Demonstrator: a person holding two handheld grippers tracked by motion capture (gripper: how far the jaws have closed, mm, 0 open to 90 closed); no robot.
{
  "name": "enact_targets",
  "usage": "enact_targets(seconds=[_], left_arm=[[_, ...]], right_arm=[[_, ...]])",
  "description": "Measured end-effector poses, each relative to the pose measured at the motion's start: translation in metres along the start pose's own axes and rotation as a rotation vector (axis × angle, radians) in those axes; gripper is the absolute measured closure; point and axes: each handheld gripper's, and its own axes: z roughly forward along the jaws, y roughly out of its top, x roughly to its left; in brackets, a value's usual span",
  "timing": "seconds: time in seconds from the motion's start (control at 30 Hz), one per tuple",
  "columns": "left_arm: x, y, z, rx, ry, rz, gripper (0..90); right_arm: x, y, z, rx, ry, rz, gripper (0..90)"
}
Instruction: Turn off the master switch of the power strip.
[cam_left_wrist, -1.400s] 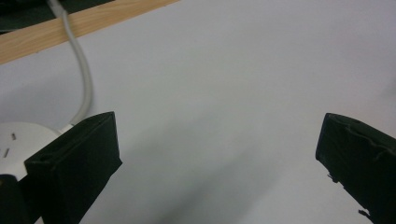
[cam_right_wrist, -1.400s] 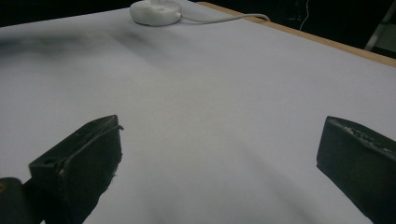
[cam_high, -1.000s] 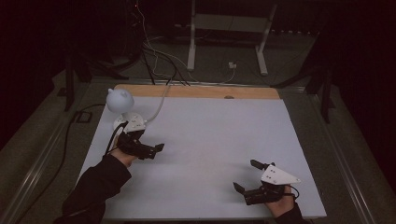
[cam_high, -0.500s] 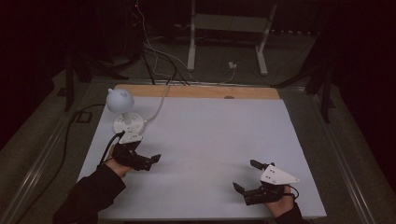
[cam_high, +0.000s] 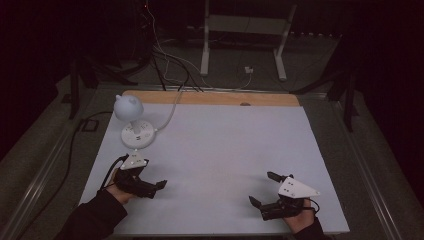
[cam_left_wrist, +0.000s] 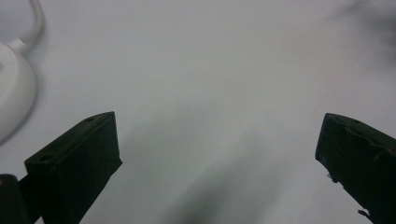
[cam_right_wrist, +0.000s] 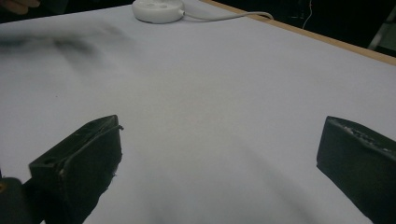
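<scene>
- Right now, nothing gripped: left hand-held gripper (cam_high: 161, 185) low over table (cam_high: 225, 150) at approx 8 o'clock, jaws spread wide w/ bare white surface between them in left gripper view.
- Right hand-held gripper (cam_high: 262, 189) at approx 5 o'clock near front edge, jaws also wide apart, nothing between; same in right gripper view.
- Nearest thing: white desk lamp (cam_high: 131, 122) at approx 10 o'clock, upright on round base (cam_high: 137, 135), globe-like head above. Just beyond left hand-held gripper, apart, not touching.
- Base edge (cam_left_wrist: 14, 93) at left rim of left gripper view; base (cam_right_wrist: 158, 9) also far off at top of right gripper view.
- White cord (cam_high: 170, 111) running from base toward 12 o'clock, over wooden strip (cam_high: 210, 98) at far edge.
- Progress, judged: at the very start. No contact w/ lamp, no grasp, everything left to do.
- Probably a reach by left side toward base or stem next; right side well apart from lamp.
- In the way: nothing much betw. left jaws and lamp. Cord could snag or drag if lamp gets shifted; top-heavy head could tip.
- Surroundings dim: dark floor, cables, metal stand legs (cam_high: 245, 45) beyond table at 12 o'clock.
</scene>
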Motion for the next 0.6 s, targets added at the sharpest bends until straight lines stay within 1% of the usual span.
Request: enact_targets(seconds=[0.07,0.13,0.2,0.23,0.27,0.33,0.4,0.5,0.53,0.57,0.6], left_arm=[[0.000,-0.005,-0.001,0.000,-0.007,0.003,0.4],[0.000,-0.010,-0.002,-0.011,-0.012,0.011,0.4],[0.002,-0.015,-0.003,-0.022,-0.024,0.021,0.4],[0.003,-0.018,-0.003,-0.021,-0.034,0.018,0.4],[0.003,-0.020,-0.004,-0.015,-0.042,0.021,0.4],[0.003,-0.026,-0.003,-0.003,-0.039,0.035,0.4],[0.001,-0.032,-0.002,0.016,-0.048,0.050,0.4],[0.000,-0.041,-0.001,0.029,-0.034,0.064,0.4],[0.001,-0.043,-0.001,0.040,-0.022,0.069,0.4],[0.002,-0.046,0.000,0.048,-0.013,0.071,0.4],[0.003,-0.048,-0.001,0.045,-0.009,0.068,0.4]], right_arm=[[0.000,0.000,0.000,0.001,0.000,0.000,0.0],[0.000,0.000,0.000,0.001,0.001,0.001,0.0],[0.000,0.000,0.001,0.004,0.002,-0.001,0.0],[0.000,-0.001,0.001,0.006,0.002,-0.002,0.0],[0.000,-0.001,0.001,0.008,0.003,-0.003,0.0],[0.000,-0.001,0.001,0.008,0.004,-0.003,0.0],[0.000,-0.001,0.002,0.010,0.004,-0.003,0.0],[0.000,-0.001,0.002,0.012,0.004,0.003,0.0],[0.000,-0.001,0.002,0.013,0.004,0.003,0.0],[0.000,-0.001,0.002,0.014,0.005,0.001,0.0],[0.000,-0.001,0.002,0.014,0.005,0.001,0.0]])
